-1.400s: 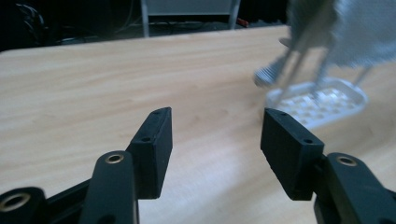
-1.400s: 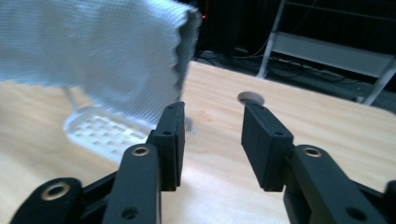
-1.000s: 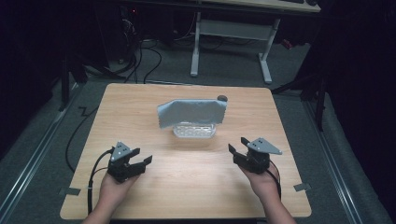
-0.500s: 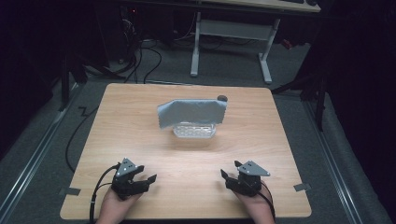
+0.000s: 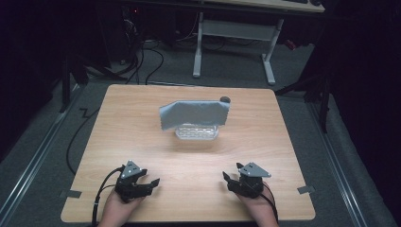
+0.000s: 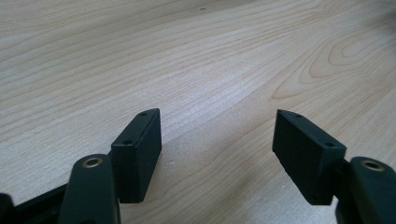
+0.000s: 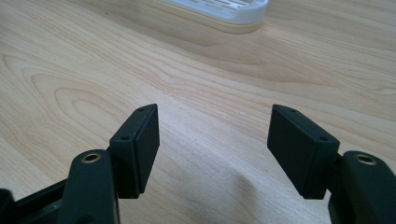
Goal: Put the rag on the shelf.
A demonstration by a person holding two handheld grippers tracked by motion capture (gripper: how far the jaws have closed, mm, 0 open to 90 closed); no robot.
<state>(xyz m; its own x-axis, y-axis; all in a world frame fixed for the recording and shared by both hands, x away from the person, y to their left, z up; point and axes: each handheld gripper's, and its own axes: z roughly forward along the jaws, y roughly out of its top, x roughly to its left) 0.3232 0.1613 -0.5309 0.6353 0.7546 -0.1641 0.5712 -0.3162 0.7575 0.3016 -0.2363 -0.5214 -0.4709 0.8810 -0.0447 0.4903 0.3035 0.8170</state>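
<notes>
Grey cloth (image 5: 195, 116): draping over a white slotted basket (image 5: 196, 133), sitting mid-worktop, slightly toward the far edge, well apart from both claws.
Basket: standing under the cloth, its near wall showing below the cloth's hem; in the right gripper view its rim (image 7: 219, 10) is lying ahead of the jaws.
Small dark object (image 5: 224, 100): sitting at the cloth's far right corner; what it is I cannot tell.
Worktop (image 5: 142, 142): pale wood, carrying everything listed.
Left claw (image 5: 150, 183): resting low at the near left edge in a hand, jaws standing wide apart, gripping nothing; in its own view (image 6: 217, 140) bare wood is lying between them.
Right claw (image 5: 227, 180): resting low at the near right edge, jaws likewise wide apart and empty (image 7: 214, 140).
Risk, as a judgement: cloth is limp, so a pinch at one corner may be dragging the light basket along or tipping it; a claw closing too deep may be catching the basket rim with the fabric.
View differences: high view is giving the cloth, its drape and both hands; right gripper view is giving the basket's slots close up; left gripper view is giving wood grain alone ahead of the jaws.
</notes>
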